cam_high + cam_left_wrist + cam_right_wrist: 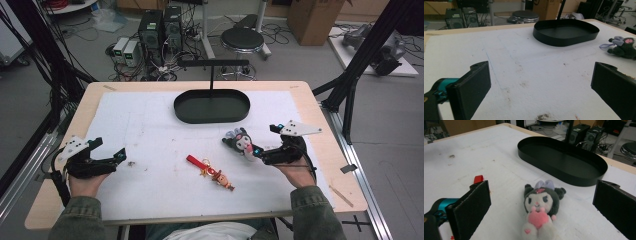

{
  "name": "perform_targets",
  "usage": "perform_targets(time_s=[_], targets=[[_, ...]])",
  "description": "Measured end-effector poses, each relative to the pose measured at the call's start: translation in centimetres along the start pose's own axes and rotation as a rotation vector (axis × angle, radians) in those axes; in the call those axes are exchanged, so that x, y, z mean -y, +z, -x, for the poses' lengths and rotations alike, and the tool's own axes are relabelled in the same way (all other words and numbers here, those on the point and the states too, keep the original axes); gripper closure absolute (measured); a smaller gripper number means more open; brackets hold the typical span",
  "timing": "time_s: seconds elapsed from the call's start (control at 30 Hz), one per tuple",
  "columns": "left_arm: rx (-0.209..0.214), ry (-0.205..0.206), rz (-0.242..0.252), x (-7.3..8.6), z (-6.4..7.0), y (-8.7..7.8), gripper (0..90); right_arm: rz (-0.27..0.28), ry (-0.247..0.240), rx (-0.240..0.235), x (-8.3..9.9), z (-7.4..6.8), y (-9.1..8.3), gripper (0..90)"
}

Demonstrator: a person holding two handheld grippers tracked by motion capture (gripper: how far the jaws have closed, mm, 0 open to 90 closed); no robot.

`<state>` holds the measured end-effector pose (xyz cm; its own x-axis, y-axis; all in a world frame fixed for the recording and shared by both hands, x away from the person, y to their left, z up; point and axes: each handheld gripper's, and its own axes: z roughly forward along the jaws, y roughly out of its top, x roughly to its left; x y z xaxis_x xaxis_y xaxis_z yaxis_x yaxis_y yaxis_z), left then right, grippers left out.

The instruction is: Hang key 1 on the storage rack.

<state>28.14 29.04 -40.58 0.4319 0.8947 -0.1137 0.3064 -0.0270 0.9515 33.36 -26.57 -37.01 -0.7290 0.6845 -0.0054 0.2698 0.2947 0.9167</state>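
Note:
A dark plush doll (240, 141) with a pink heart lies on the white mat (150, 125), right of centre. My right gripper (265, 140) is open, its jaws standing either side of the plush doll (540, 205) without touching it. A red-strapped figure keychain (212, 172) lies near the front middle; its red strap (478, 179) peeks past my right gripper's (544, 197) left jaw. The black oval tray (211, 116) stands empty at the back centre. At the front left, my left gripper (109, 149) rests open over bare mat. In the left gripper view, the left gripper (541, 87) faces the tray (566, 40).
A black post with a crossbar (212, 70) rises behind the tray. The wooden table edge (320, 120) frames the mat. Small dirt marks (131, 163) dot the mat near my left gripper. A stool (242, 39) and computer towers (160, 30) stand on the floor beyond.

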Motion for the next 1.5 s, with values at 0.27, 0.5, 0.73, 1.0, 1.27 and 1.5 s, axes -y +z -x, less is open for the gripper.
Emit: perform_targets(time_s=[0.27, 0.5, 0.73, 1.0, 1.27, 1.5], targets=[[-0.001, -0.003, 0.002, 0.0, 0.0, 0.1, 3.1, -0.01, -0.02, -0.02, -0.7, -0.6, 0.7, 0.5], [0.001, 0.0, 0.0, 0.0, 0.0, 0.1, 3.1, -0.03, -0.039, -0.046, -1.6, -1.3, 1.8, 0.6], [0.0, -0.004, 0.001, 0.0, 0.0, 0.1, 3.1, -0.054, -0.065, -0.081, -2.5, -2.4, 3.3, 0.5], [0.001, -0.005, 0.001, 0.0, 0.0, 0.1, 3.1, -0.089, -0.12, -0.118, -3.6, -4.1, 5.3, 0.6], [0.002, -0.003, -0.001, 0.0, 0.0, 0.1, 3.1, -0.134, -0.171, -0.148, -4.4, -6.2, 7.6, 0.6], [0.003, -0.005, -0.002, 0.0, -0.1, 0.1, 3.1, -0.187, -0.197, -0.179, -4.4, -7.2, 9.6, 0.6]])
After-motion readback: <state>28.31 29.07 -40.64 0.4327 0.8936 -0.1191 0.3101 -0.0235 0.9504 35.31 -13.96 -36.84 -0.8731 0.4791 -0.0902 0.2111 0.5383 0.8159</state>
